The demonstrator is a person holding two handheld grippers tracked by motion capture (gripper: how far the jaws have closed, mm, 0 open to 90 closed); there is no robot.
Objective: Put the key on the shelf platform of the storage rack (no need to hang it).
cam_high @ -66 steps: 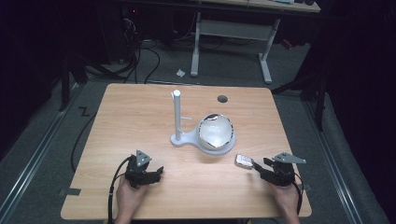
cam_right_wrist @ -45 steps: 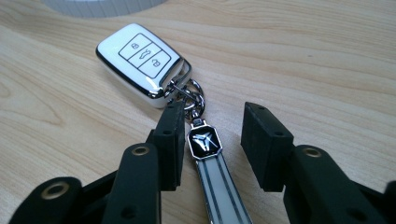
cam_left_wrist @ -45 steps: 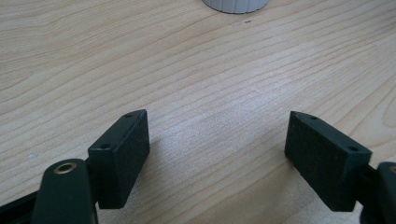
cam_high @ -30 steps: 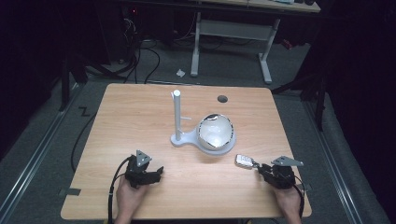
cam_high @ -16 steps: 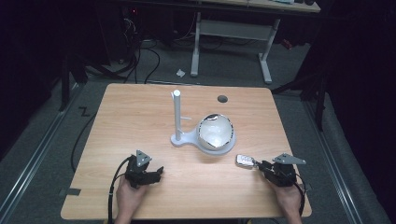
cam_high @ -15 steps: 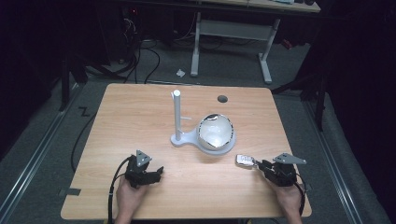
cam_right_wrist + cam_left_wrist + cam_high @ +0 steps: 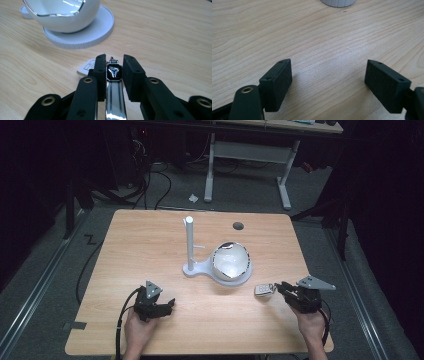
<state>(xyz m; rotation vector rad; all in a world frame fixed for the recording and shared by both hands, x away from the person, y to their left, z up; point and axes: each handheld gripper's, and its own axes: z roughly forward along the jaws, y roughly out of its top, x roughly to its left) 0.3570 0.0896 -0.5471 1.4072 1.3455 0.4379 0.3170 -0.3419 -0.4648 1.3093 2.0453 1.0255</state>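
A wristwatch [image 7: 114, 72] with a black face and a shiny metal band lies on the wooden table [image 7: 150, 245], a white tag [image 7: 86, 68] beside it. My right gripper [image 7: 114, 75] is shut on the watch, one jaw against each side of its case. From the high view, the watch [image 7: 263, 289] sits just left of the right gripper [image 7: 281, 289], near the table's front right. A white jewellery stand [image 7: 190, 245] with a tall post and a glossy egg-shaped bowl [image 7: 231, 261] stands mid-table. My left gripper [image 7: 167, 305] rests open at the front left, with only bare wood between its jaws [image 7: 328, 82].
The bowl [image 7: 65, 15] on its round white base [image 7: 100, 27] stands close beyond the watch. A dark cable hole [image 7: 238, 225] marks the far side of the table. The stand's base edge [image 7: 338, 2] lies well ahead of the left gripper. Desks and cables surround the table.
My right gripper moved left up to the watch and its jaws now enclose the case. The left gripper has stayed where it was.
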